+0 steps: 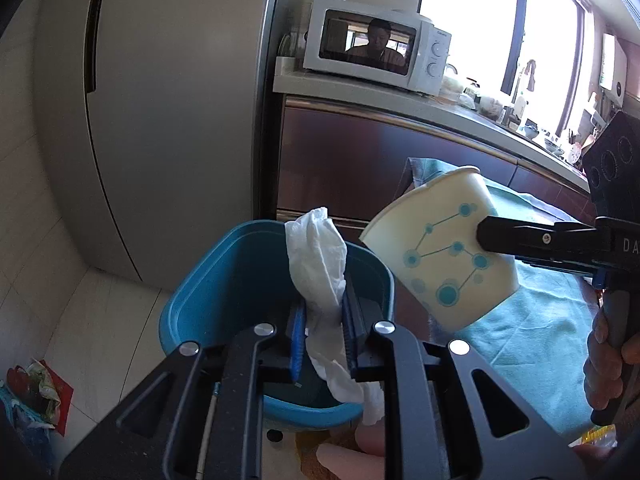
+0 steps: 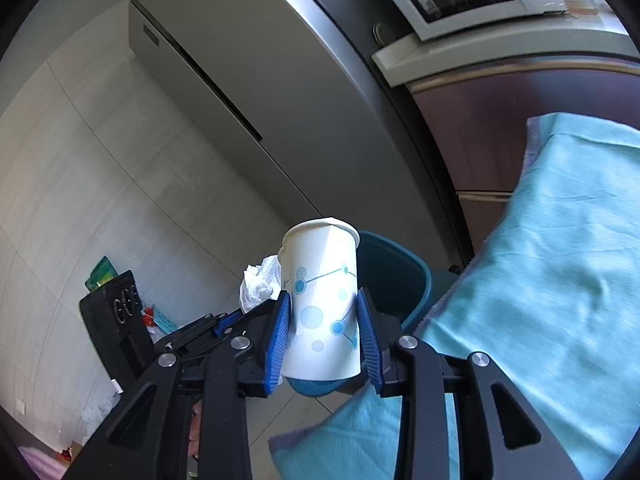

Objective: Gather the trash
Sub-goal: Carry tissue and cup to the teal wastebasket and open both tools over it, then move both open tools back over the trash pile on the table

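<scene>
Gripping a crumpled white tissue (image 1: 320,264) in the left tongs (image 1: 322,340) above the blue bin (image 1: 192,304), right tongs (image 2: 324,336) clamped around a dotted paper cup (image 2: 324,292), teal cloth (image 2: 560,260) just right.

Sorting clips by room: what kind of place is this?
Most likely a home kitchen: a white microwave on a countertop, a tall grey fridge beside it, and a cluttered counter under the window.

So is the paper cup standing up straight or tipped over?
Tipped. In the left wrist view the paper cup leans sideways in the right gripper, rim up and left, beside the blue bin.
</scene>
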{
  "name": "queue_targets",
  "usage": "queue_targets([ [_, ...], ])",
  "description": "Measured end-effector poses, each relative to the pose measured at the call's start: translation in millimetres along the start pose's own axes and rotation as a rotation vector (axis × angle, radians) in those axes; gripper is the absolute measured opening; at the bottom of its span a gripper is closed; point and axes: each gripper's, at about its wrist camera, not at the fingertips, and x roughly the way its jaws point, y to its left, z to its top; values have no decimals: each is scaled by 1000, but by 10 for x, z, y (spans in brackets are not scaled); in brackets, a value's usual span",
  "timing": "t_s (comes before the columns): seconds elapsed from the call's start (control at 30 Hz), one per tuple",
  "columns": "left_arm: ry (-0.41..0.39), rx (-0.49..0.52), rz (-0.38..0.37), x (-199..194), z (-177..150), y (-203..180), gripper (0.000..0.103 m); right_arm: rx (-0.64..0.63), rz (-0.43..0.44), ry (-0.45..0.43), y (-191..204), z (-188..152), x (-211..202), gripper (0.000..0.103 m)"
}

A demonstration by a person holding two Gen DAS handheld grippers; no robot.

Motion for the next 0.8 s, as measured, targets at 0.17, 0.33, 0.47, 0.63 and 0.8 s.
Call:
queue_targets([
  [0.17,38,-25,25,197,-20,150,17,32,-40,85,-12,53,432,32],
  [0.33,78,-68,18,357,-49,248,20,43,-88,158,12,112,698,32],
  [0.47,105,-82,39,469,-109,260,29,44,-143,188,42,176,804,33],
  [0.63,105,-97,44,504,-163,269,42,36,-137,165,135,181,737,34],
  [0.8,50,-89,34,360,-152,166,58,6,-132,102,126,142,421,45],
])
